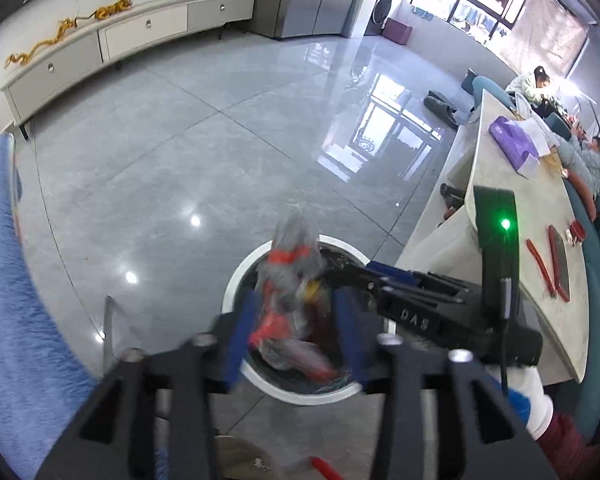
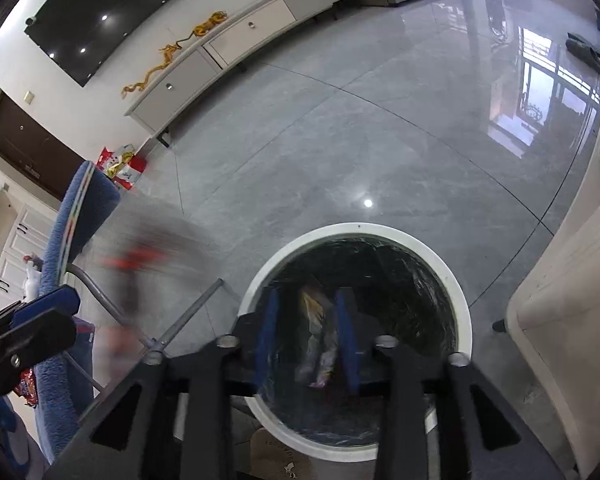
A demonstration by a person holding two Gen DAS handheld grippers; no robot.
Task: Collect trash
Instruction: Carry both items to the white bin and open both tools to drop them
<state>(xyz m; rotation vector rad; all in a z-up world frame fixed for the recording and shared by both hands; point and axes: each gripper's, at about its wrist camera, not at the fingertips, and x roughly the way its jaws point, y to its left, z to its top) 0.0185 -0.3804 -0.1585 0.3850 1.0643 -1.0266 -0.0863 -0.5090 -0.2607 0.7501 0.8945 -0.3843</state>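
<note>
A round white bin [image 1: 236,276] with a black liner stands on the grey floor; it also shows in the right wrist view [image 2: 462,304]. My left gripper [image 1: 296,340] hangs over the bin with its blue pads apart, and a crumpled clear wrapper with red print [image 1: 292,272] sits blurred between them. My right gripper [image 2: 310,340] is over the bin's mouth, pads apart, with a clear and yellow wrapper [image 2: 318,340] between them; contact is unclear. The right gripper also shows in the left wrist view [image 1: 380,276]. A red-grey blur [image 2: 140,260] streaks at left in the right wrist view.
A pale table [image 1: 520,208] stands right of the bin with a purple pack [image 1: 514,144] and red-handled tools [image 1: 556,264]. A blue padded chair [image 1: 12,280] is at left. A low white cabinet [image 1: 120,40] lines the far wall. Two people sit at far right.
</note>
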